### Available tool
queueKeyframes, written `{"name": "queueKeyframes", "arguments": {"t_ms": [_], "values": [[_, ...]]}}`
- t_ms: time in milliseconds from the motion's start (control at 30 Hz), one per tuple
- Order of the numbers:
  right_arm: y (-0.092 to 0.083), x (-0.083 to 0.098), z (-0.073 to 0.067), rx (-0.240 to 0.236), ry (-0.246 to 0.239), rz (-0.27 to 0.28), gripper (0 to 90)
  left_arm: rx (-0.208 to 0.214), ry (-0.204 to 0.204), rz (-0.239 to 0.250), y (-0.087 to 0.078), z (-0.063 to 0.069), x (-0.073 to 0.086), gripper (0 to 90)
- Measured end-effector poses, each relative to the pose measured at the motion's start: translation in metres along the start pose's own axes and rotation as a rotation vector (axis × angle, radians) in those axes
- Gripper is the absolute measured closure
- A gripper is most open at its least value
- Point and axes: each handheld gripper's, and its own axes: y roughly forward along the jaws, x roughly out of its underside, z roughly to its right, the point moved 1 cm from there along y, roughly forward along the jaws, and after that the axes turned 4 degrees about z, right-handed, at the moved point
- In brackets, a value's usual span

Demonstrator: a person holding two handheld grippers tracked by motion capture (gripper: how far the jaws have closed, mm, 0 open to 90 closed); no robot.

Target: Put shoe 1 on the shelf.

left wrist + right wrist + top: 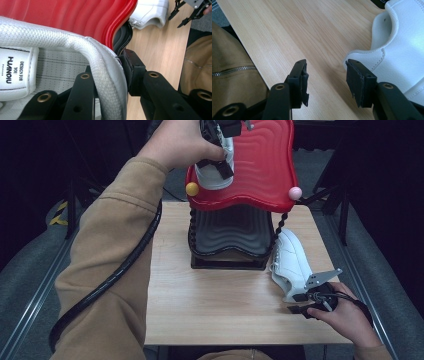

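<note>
A white shoe (216,176) rests on the red wavy top shelf (260,165) of a small rack. My left gripper (220,150) is shut on its padded heel collar (105,72), one jaw inside the shoe and one outside. A second white shoe (290,262) lies on the wooden table (200,295) to the right of the rack. My right gripper (325,67) stands open at that shoe's heel opening (402,50), low over the table, its right jaw right beside the heel edge. The right gripper (185,15) also appears far off in the left gripper view.
The rack has a black wavy lower shelf (230,232) under the red one, joined by twisted black posts. A yellow ball (192,189) and a pink ball (295,193) cap the red shelf's front corners. Bare tabletop lies in front of the rack.
</note>
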Motion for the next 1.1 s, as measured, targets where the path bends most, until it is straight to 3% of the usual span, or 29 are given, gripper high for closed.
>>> {"name": "queueKeyframes", "arguments": {"t_ms": [367,567,700,1100], "values": [[-0.004,0.001,-0.003,0.005,-0.009,-0.001,52.2,-0.021,0.035,0.014,0.016,-0.005,-0.016,72.5],[-0.005,0.001,-0.003,0.003,-0.011,0.004,51.9,-0.026,0.013,0.008,0.026,-0.006,-0.019,72.4],[-0.002,0.0,-0.004,-0.006,-0.012,-0.002,51.7,-0.04,0.015,-0.034,0.038,-0.005,-0.016,72.2],[0.001,-0.002,-0.005,-0.016,-0.024,-0.009,50.9,-0.024,-0.012,-0.057,0.054,-0.006,-0.017,70.1]]}}
